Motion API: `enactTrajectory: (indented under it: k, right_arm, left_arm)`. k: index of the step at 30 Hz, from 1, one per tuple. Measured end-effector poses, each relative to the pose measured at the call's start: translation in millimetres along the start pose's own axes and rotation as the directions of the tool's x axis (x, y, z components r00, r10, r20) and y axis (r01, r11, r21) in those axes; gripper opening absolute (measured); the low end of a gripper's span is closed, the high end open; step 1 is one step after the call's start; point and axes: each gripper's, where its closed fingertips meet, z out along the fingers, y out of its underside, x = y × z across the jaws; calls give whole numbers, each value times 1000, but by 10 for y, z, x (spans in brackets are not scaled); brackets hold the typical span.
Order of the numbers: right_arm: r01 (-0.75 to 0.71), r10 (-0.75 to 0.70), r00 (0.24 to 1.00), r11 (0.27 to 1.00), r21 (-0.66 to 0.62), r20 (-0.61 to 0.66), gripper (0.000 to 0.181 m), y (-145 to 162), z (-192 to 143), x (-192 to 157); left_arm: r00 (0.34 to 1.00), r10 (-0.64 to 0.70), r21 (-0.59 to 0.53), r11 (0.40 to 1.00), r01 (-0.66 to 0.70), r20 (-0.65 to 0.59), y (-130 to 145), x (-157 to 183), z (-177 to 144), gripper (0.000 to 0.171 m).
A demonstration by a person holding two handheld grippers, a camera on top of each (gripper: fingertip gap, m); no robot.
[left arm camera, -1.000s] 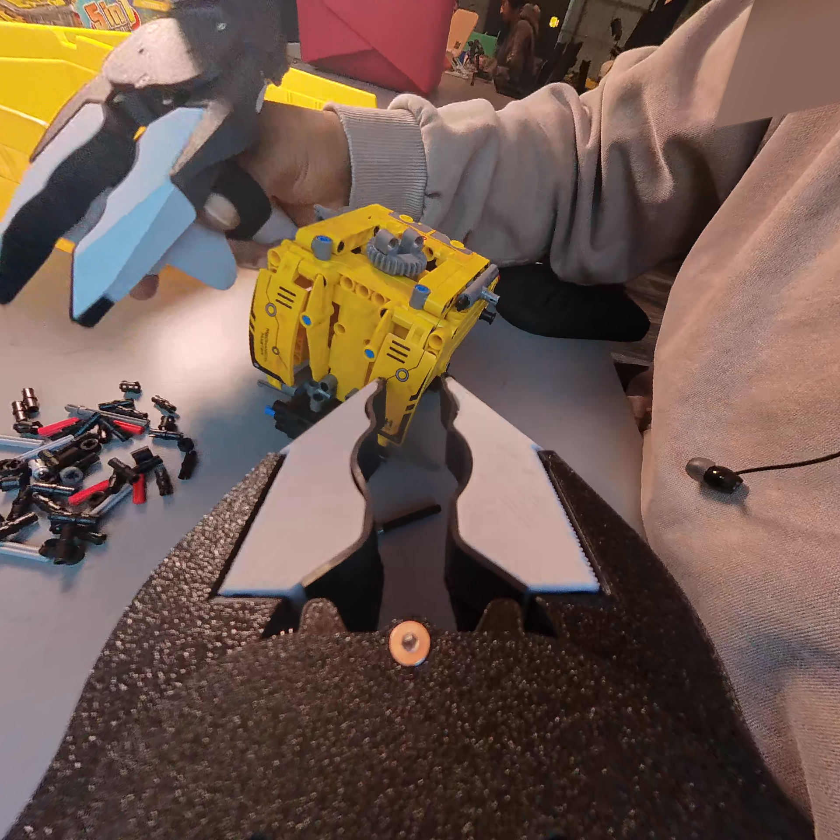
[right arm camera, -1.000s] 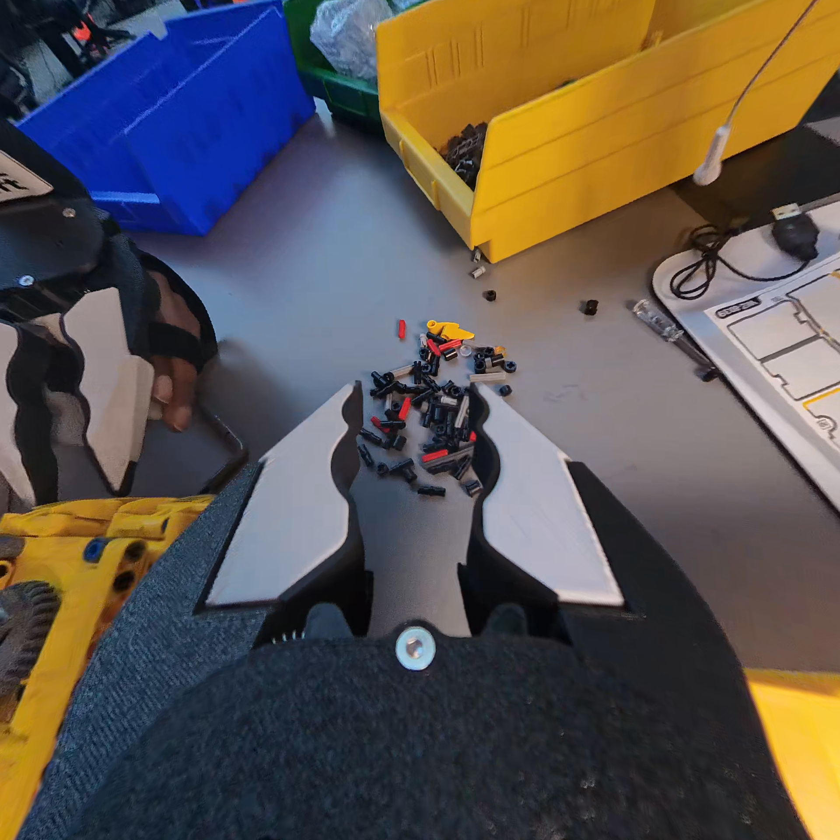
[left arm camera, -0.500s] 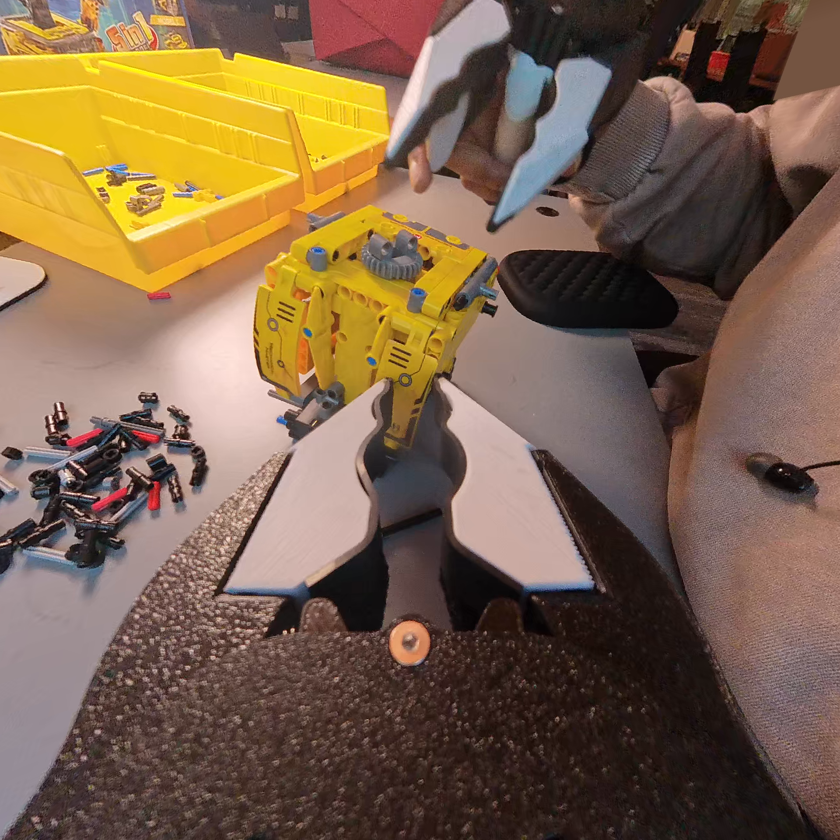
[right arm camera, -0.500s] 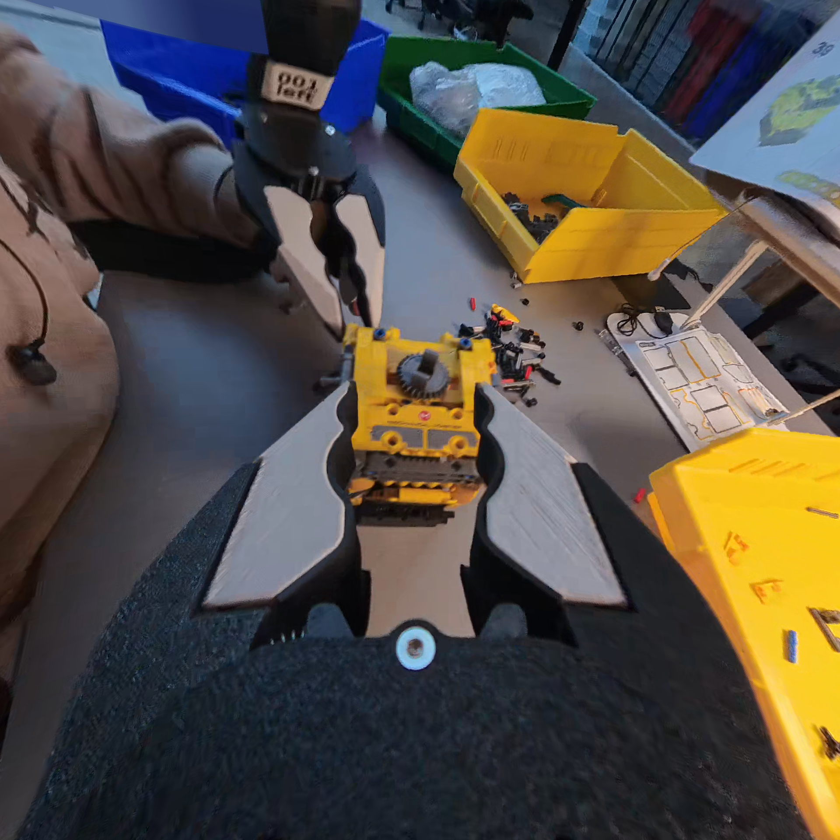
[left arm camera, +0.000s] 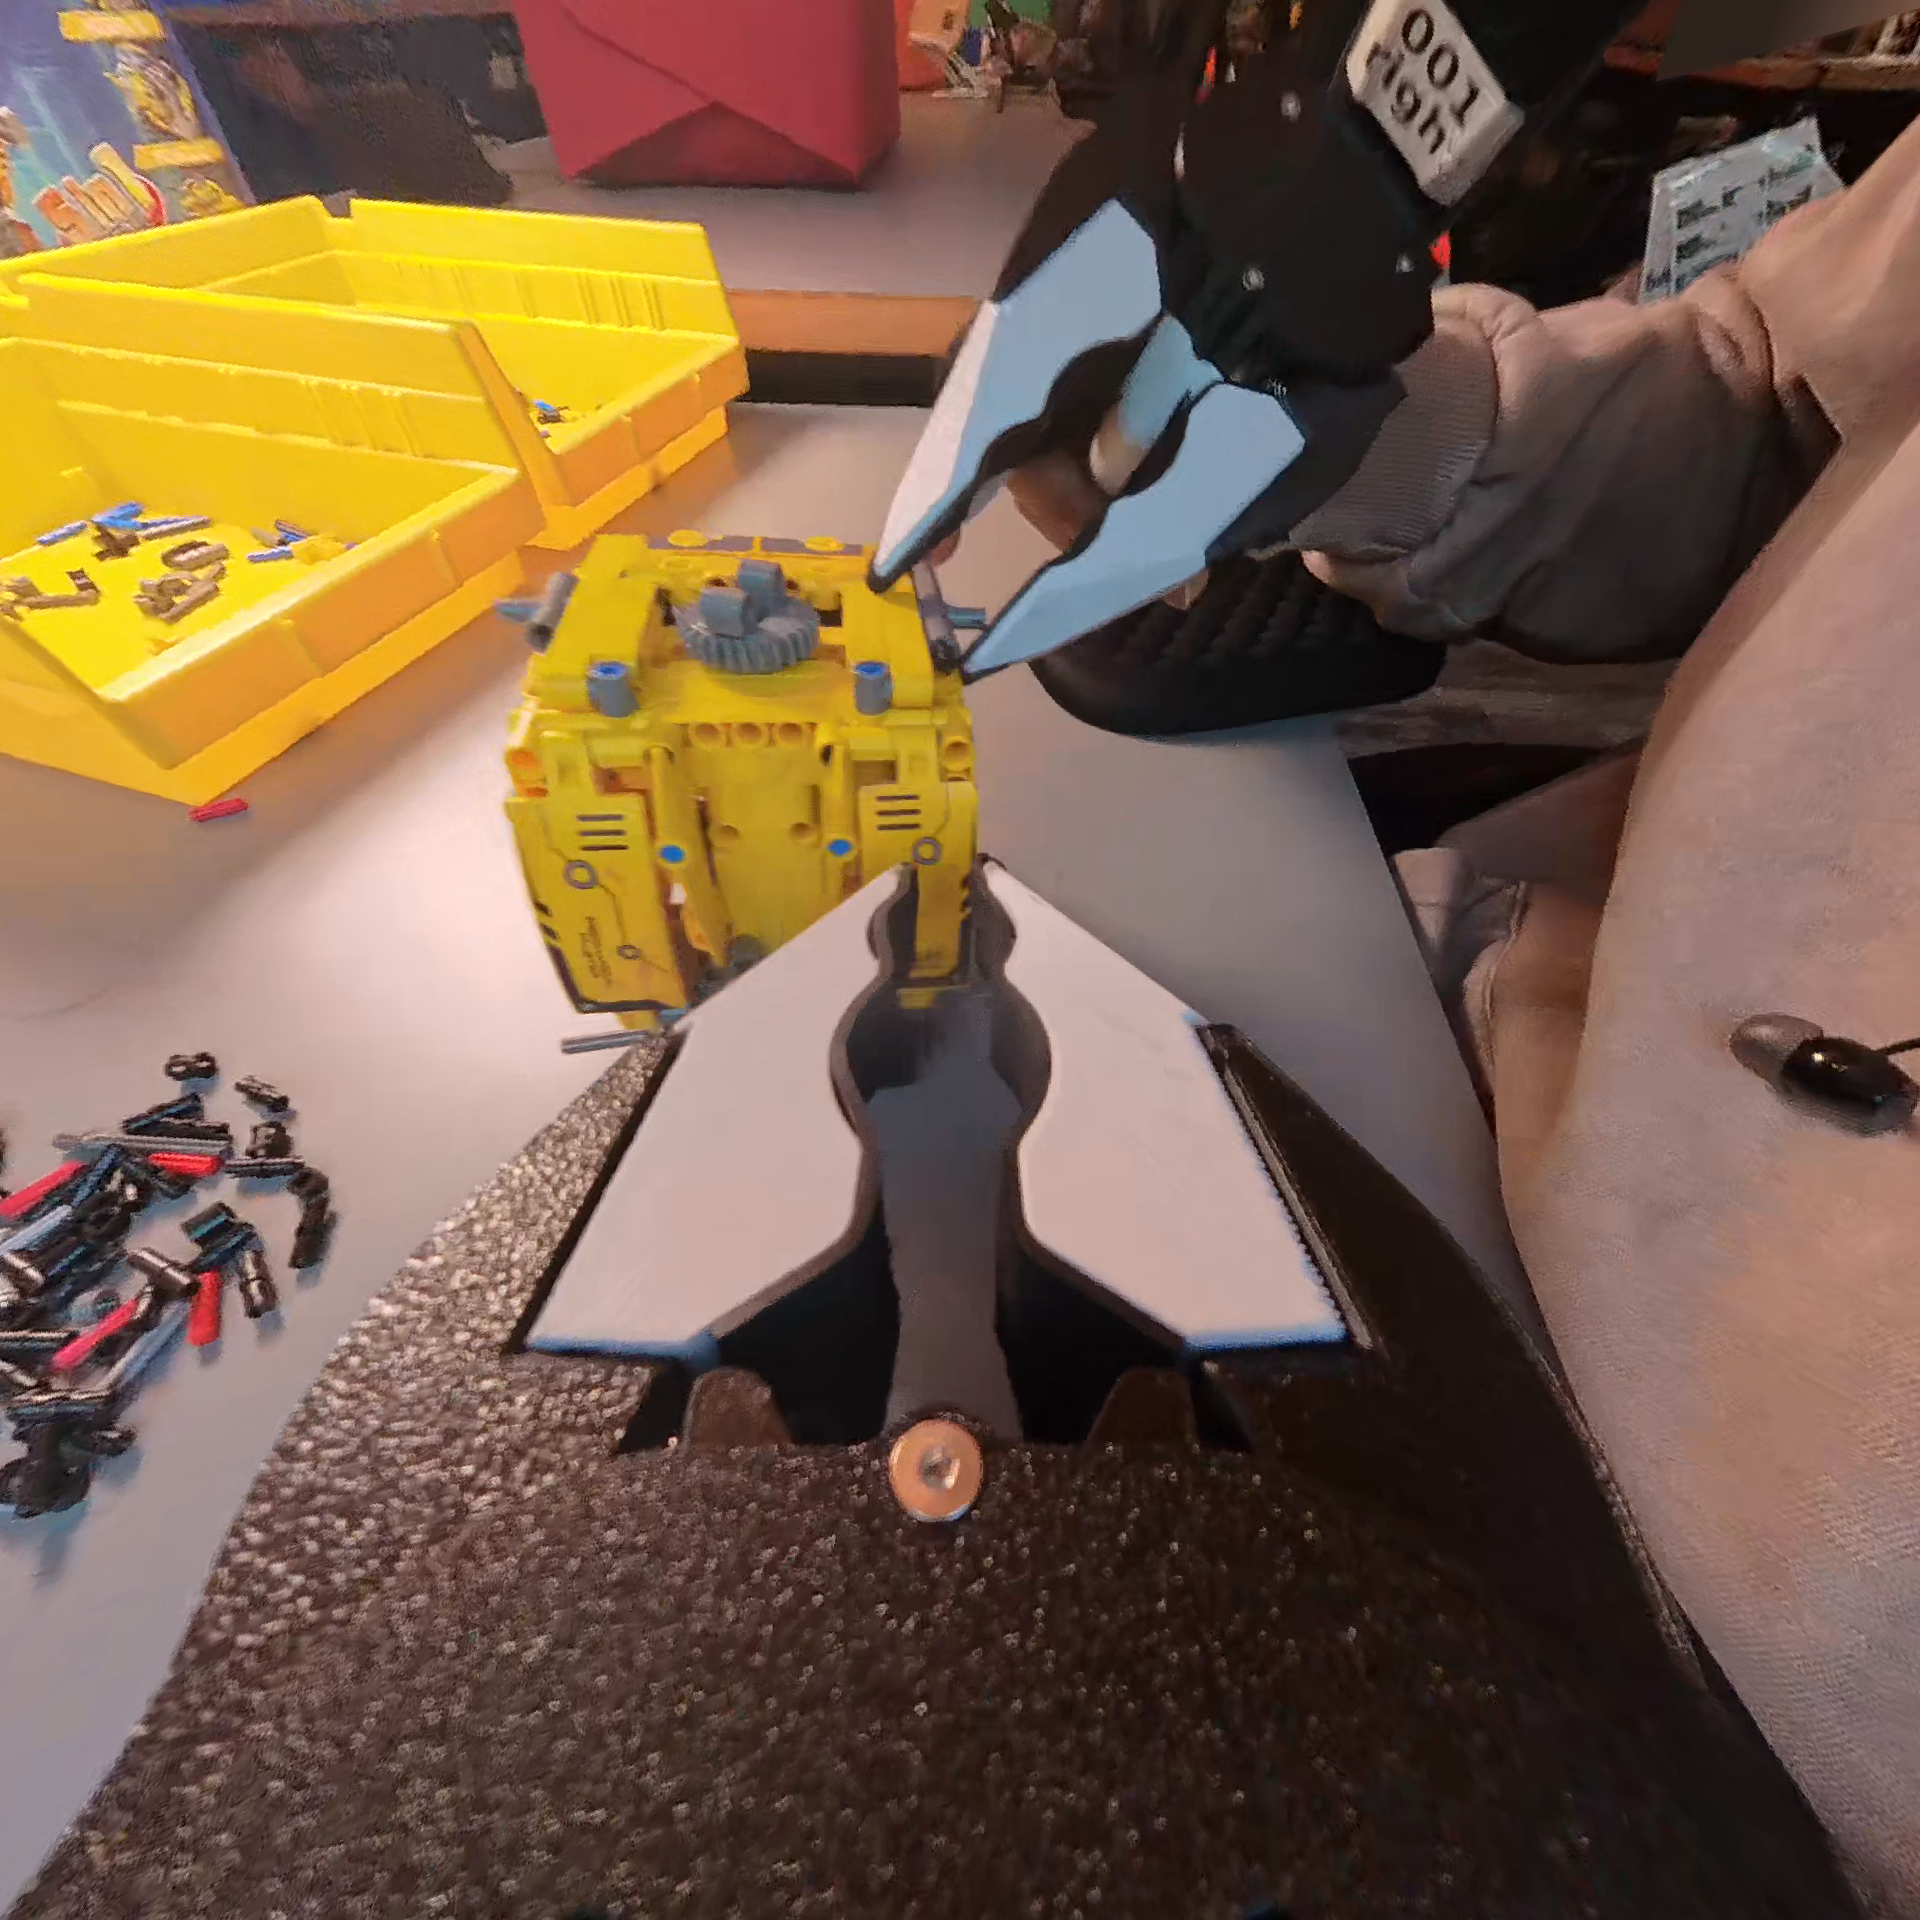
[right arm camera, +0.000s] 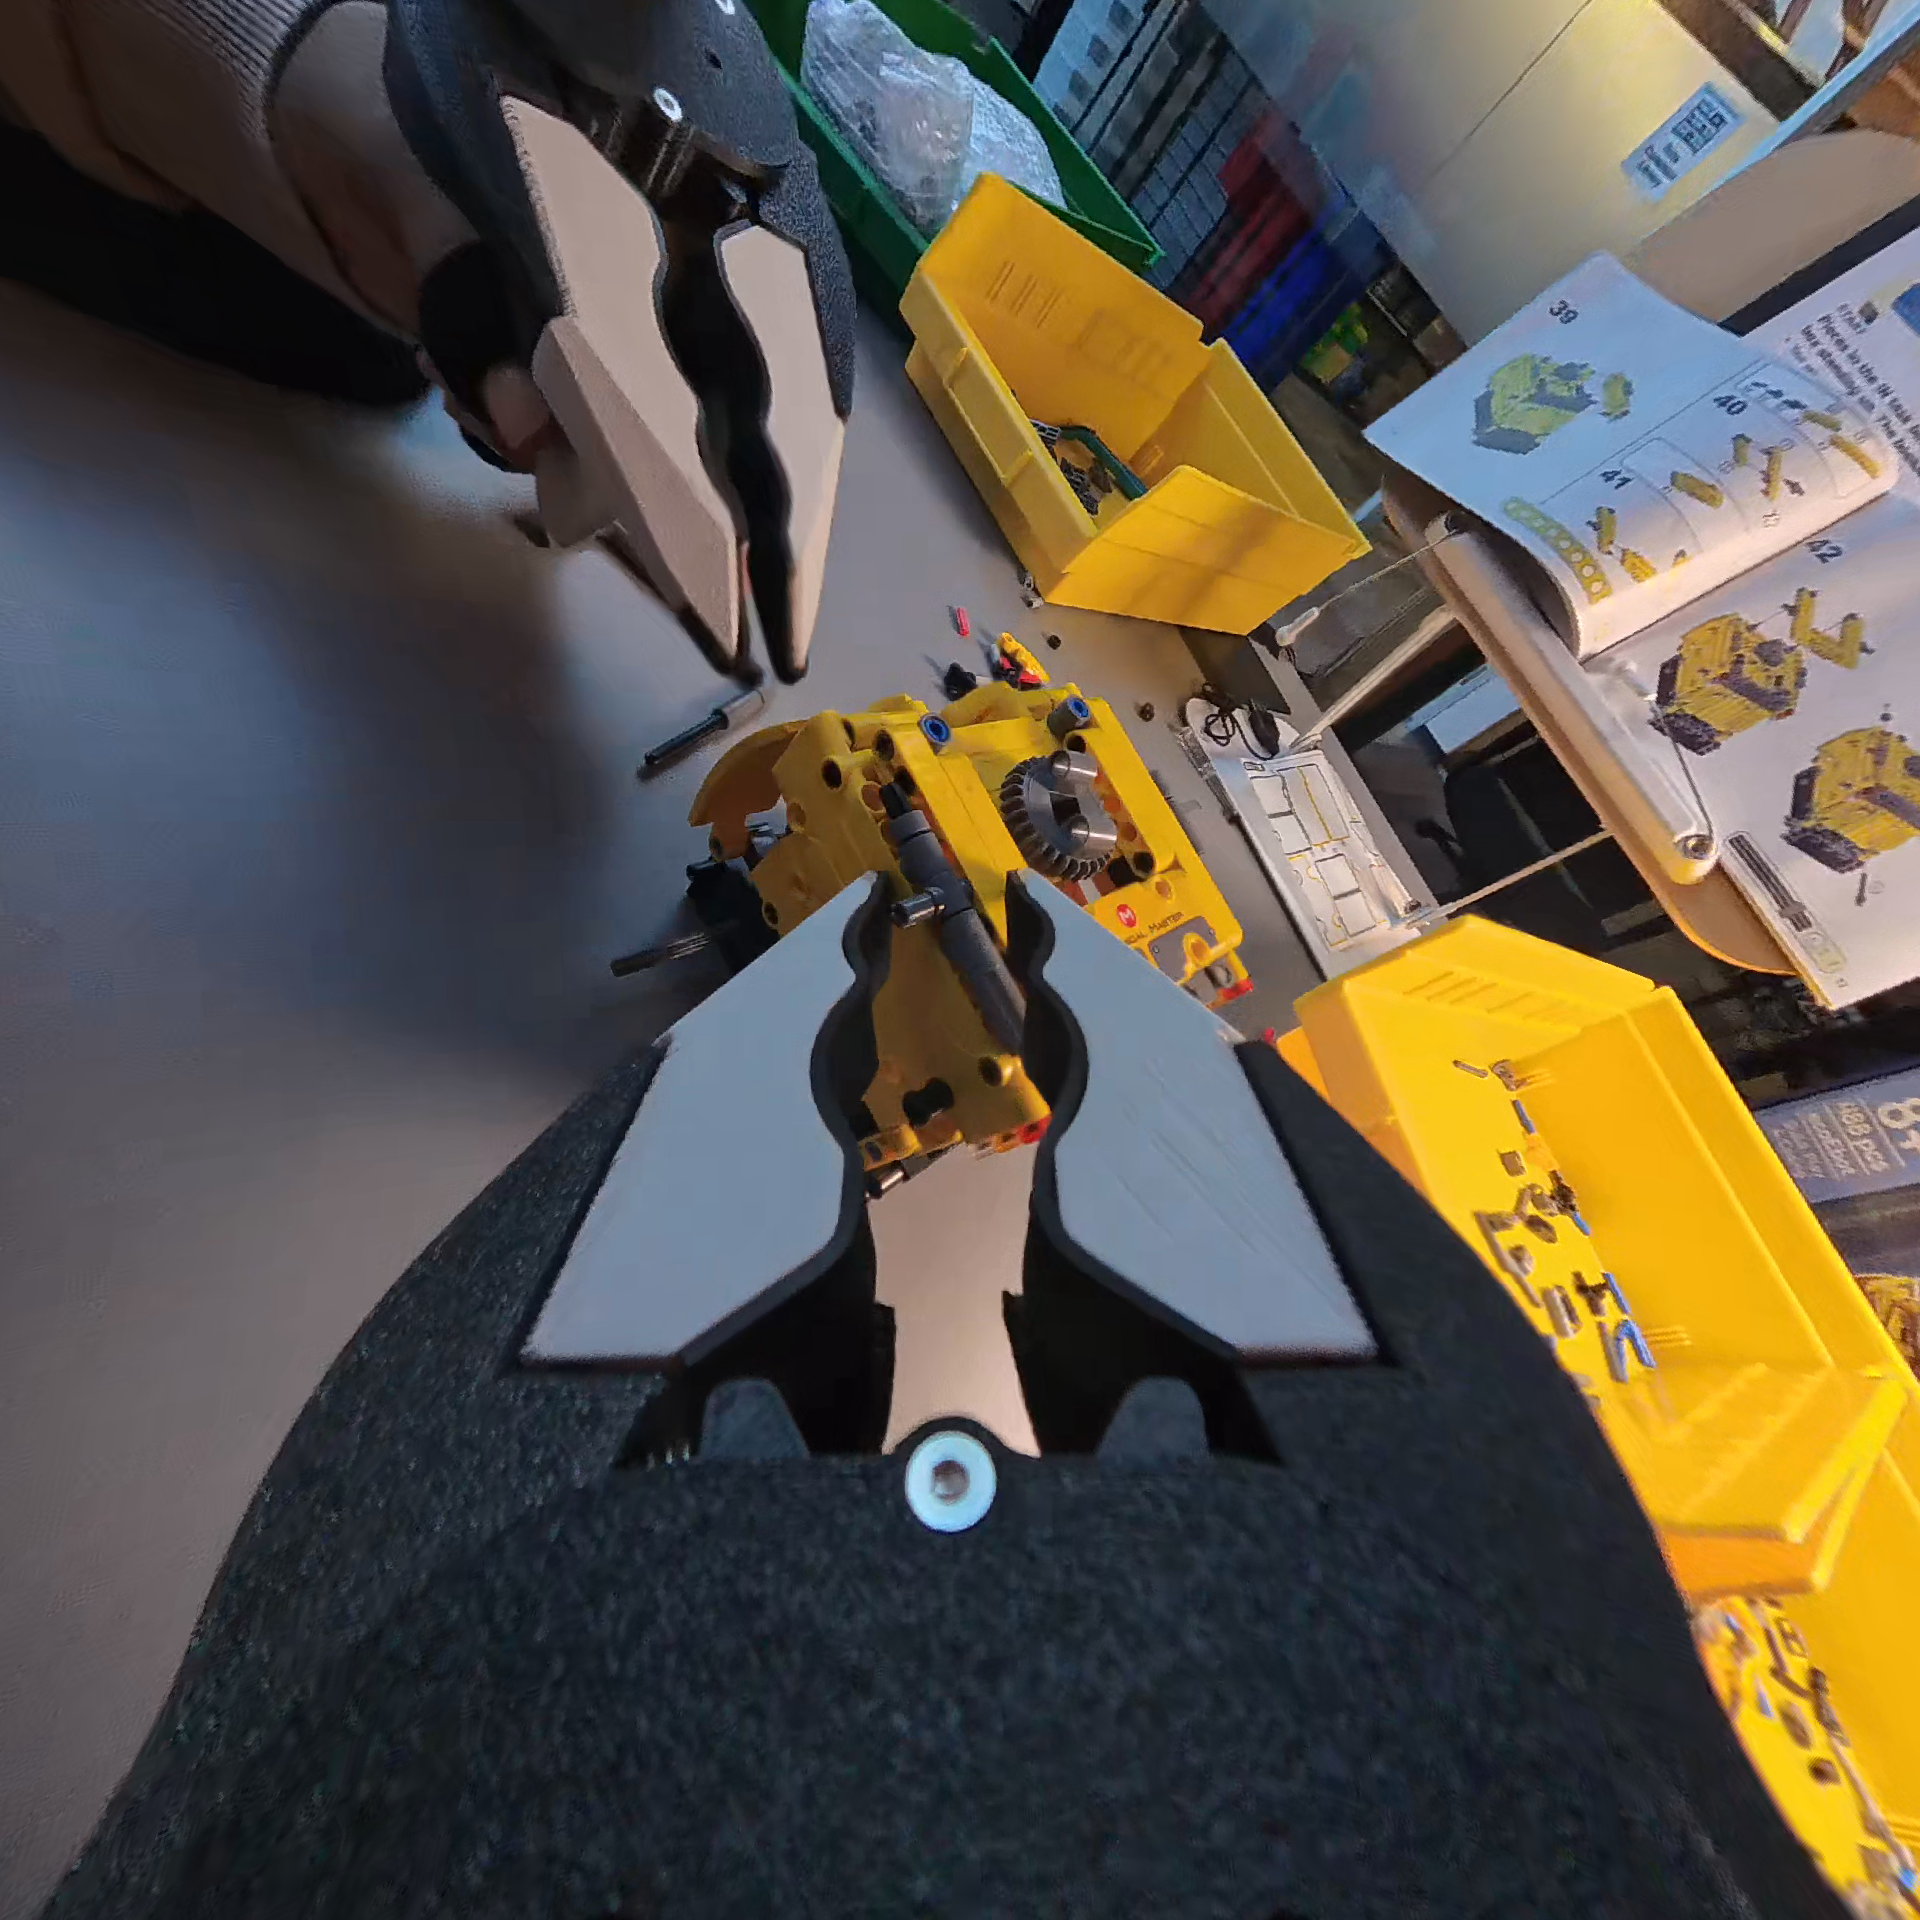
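A yellow brick-built model (left arm camera: 738,790) with a grey gear (left arm camera: 764,639) on top stands on the grey table. My left gripper (left arm camera: 940,878) has its jaws a narrow gap apart, tips low at the model's near corner. A strip of yellow shows through the gap. In the right wrist view the left gripper (right arm camera: 769,673) holds nothing, tips just above a dark loose axle (right arm camera: 707,727). My right gripper (right arm camera: 951,888) is open and straddles a dark grey axle (right arm camera: 940,883) on the model's (right arm camera: 935,1049) upper edge. It comes in from upper right in the left wrist view (left arm camera: 925,623).
Yellow bins (left arm camera: 260,623) stand far left, and others (right arm camera: 1132,488) (right arm camera: 1621,1195) show in the right wrist view. A pile of small black and red pins (left arm camera: 135,1247) lies left. An open instruction booklet (right arm camera: 1714,468) sits on a stand. A person's beige sleeve (left arm camera: 1610,468) and black pad (left arm camera: 1247,665) are right. Spacing between my two grippers at the tips: around 7 cm.
The right gripper swung from the pin pile to the model, came down to its upper corner and now straddles the axle. The left gripper's jaws have narrowed and sit closer to the model's corner.
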Motion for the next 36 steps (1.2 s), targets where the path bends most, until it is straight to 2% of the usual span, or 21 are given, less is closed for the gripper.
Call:
enactTrajectory:
  k: [4,7,14,17,19,21,23,25,28,30,31,34,36]
  right_arm:
    - [-65,63,997,996,57,33,18,40,-98,-9]
    - [-155,145,985,982,110,98,16,41,-155,-14]
    - [-221,191,966,959,176,172,7,51,-172,26]
    - [-261,236,957,954,147,168,8,98,-151,112]
    - [-322,301,941,937,137,158,29,76,-168,187]
    - [-434,412,897,890,139,159,63,-3,-221,281]
    - [-534,528,844,844,51,89,105,61,-179,371]
    - [-610,610,791,792,-23,44,123,94,-72,327]
    - [-636,639,769,762,-117,-22,129,215,177,160]
    - [-622,619,782,765,-167,-76,126,369,313,110]
    - [-613,606,790,778,-138,-90,119,349,333,149]
    - [-587,585,809,800,-127,-59,117,307,363,139]
    - [-540,545,838,835,-102,27,116,259,372,97]
  left_arm:
    - [987,-154,111,983,147,55,-131,-315,-155,26]
    - [971,-233,116,967,226,53,-70,-423,-164,37]
    - [978,-203,38,979,201,49,28,-389,20,39]
    - [979,-181,-16,983,184,94,83,-434,125,32]
    - [980,-152,-50,986,160,130,117,-458,166,25]
    - [980,-136,-64,987,146,148,134,-453,190,24]
    - [981,-127,-68,988,139,148,136,-433,202,24]
    - [982,-121,-70,989,133,144,135,-412,212,24]
    - [985,-113,-74,990,124,132,135,-369,218,23]
    - [985,-115,-74,989,125,128,141,-347,216,23]
    - [984,-117,-74,989,128,134,148,-348,210,23]
    - [984,-124,-71,988,134,126,158,-323,174,22]
    - [990,-132,-73,988,136,56,145,-206,160,20]
